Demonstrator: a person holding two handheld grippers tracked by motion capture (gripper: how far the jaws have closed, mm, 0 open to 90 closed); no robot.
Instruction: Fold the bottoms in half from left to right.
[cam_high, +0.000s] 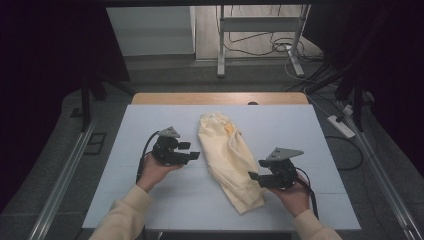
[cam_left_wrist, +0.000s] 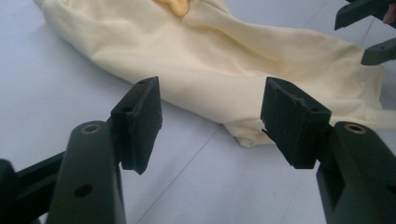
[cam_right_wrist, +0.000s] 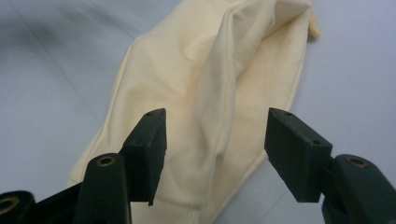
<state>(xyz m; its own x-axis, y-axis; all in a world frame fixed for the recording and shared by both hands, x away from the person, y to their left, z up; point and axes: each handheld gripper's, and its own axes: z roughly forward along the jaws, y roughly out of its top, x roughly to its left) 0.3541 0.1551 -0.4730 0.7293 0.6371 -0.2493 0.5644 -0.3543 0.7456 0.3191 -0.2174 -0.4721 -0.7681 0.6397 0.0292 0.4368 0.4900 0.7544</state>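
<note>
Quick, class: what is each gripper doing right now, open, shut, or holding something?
Left gripper: open, holding nothing, aimed at the cream garment.
Right gripper: open, holding nothing, jaws above the garment's hem.

Dim room; grey floor (cam_high: 165, 75), cables (cam_high: 260, 45), metal stand (cam_high: 220, 50), power strip (cam_high: 341, 126).

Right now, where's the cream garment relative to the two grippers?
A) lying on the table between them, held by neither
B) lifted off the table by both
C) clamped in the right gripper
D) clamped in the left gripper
A: the garment lies flat on the table, with the left gripper and the right gripper on either side, both open with nothing between their fingers.
</note>
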